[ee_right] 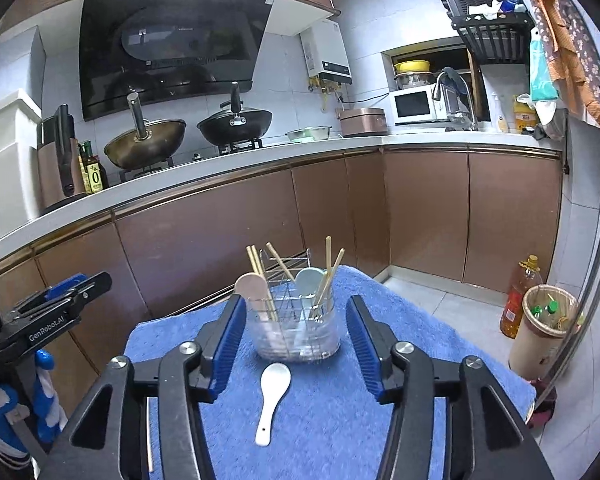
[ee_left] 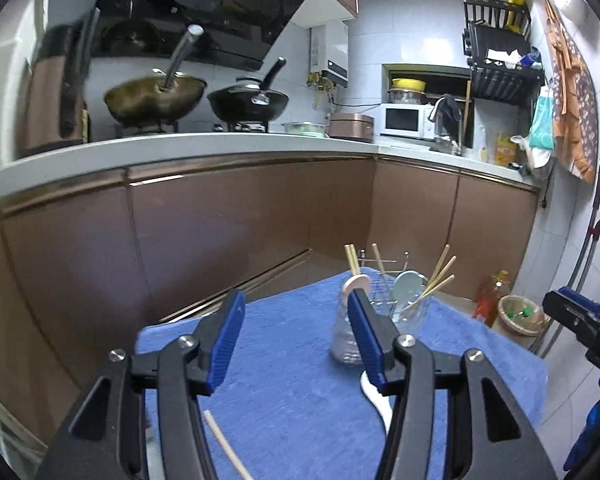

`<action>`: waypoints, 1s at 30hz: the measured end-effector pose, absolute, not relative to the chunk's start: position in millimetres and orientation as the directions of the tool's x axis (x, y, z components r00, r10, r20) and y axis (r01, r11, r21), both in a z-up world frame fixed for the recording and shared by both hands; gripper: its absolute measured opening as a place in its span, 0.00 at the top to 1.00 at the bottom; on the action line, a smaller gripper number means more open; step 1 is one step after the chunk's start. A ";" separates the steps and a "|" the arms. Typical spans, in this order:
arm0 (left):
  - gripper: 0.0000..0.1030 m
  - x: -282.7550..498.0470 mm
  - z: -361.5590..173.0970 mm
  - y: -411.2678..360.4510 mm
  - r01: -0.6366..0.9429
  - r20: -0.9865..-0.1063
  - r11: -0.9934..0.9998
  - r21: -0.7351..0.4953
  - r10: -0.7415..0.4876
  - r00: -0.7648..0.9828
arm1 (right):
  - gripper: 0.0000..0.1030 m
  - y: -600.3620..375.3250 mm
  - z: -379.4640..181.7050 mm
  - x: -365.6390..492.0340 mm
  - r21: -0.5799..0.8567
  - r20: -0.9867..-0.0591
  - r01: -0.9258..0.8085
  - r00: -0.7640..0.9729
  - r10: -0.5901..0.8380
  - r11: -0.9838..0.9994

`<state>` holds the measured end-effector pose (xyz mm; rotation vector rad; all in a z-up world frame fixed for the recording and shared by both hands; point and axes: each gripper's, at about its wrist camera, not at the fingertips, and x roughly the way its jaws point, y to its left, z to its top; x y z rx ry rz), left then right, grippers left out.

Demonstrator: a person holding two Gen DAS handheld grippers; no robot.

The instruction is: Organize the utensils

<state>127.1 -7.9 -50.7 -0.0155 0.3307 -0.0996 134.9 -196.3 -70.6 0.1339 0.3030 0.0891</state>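
Note:
A clear plastic utensil holder (ee_right: 298, 330) stands on a blue towel (ee_right: 332, 412). It holds several wooden chopsticks (ee_right: 329, 270), a pink spoon (ee_right: 251, 286) and a pale blue spoon (ee_right: 309, 280). A white ceramic spoon (ee_right: 272, 394) lies on the towel in front of the holder, between the fingers of my open, empty right gripper (ee_right: 296, 320). My left gripper (ee_left: 296, 312) is open and empty above the towel (ee_left: 292, 400). The holder (ee_left: 380, 320) and the white spoon (ee_left: 376, 396) are partly behind its right finger. A loose chopstick (ee_left: 224, 446) lies near its left finger.
Brown kitchen cabinets (ee_right: 228, 240) and a white counter (ee_right: 260, 156) with two woks (ee_right: 144, 144) stand behind the towel-covered surface. An oil bottle (ee_right: 518, 304) and a bin (ee_right: 540, 328) stand on the floor at the right. A wire rack (ee_right: 286, 264) stands behind the holder.

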 end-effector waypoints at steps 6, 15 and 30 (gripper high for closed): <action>0.48 96.5 -45.9 0.1 0.053 -0.299 0.999 0.000 -0.050 0.953 | 0.48 -188.6 -73.5 116.9 0.148 -0.300 -0.073 0.947 0.115 0.986; 0.45 69.5 -42.9 0.4 0.056 -0.297 0.998 0.039 -0.042 0.954 | 0.34 -187.0 -69.9 94.8 0.161 -0.273 -0.078 0.954 0.120 0.984; 0.43 51.9 -43.5 -5.6 0.063 -0.298 0.995 0.075 -0.038 0.954 | 0.00 -183.7 -70.4 77.1 0.128 -0.238 -0.019 0.970 0.049 0.992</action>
